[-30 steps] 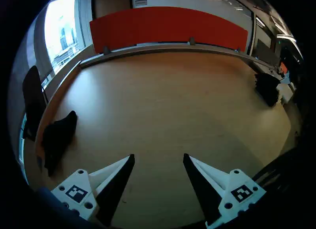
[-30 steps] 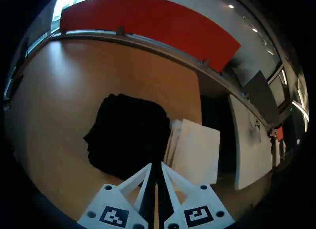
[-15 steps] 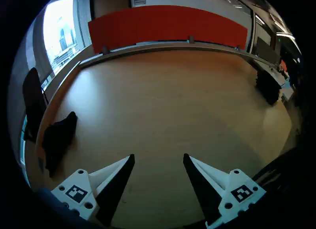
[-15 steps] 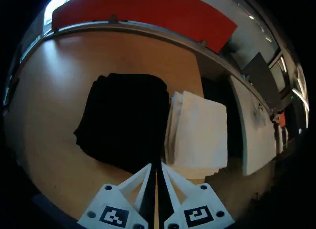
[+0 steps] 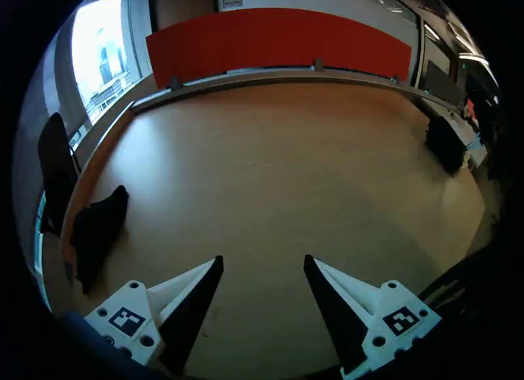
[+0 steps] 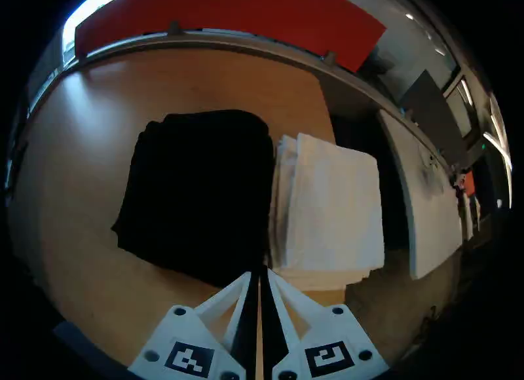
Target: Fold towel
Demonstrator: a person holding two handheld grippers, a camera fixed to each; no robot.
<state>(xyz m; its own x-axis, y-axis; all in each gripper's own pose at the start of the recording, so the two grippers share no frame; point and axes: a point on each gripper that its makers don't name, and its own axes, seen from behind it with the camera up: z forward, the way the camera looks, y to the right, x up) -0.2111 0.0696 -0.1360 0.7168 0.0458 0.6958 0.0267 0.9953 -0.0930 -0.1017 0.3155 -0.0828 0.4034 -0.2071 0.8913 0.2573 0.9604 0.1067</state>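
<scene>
Holds the left gripper (image 5: 262,258) with jaws spread wide above a bare stretch of the light-wood counter (image 5: 275,164), apparently in waiting. Aims the right gripper (image 6: 260,273), jaws pressed together on nothing, at the near edges of the black folded towel stack (image 6: 196,190) and the white folded towel stack (image 6: 331,203), side by side near the counter's end, likely to pick one. Cannot make out layers in the black stack, nor tell whether the dark crumpled cloth (image 5: 98,226) at the counter's left rim is a towel.

Here's a black towel (image 6: 196,196); white towel (image 6: 327,209); warm tan wood-grain table (image 5: 275,170); red panel (image 5: 275,42); left gripper (image 5: 262,268) and right gripper (image 6: 260,275) white, black inner faces, black-and-white square markers.
</scene>
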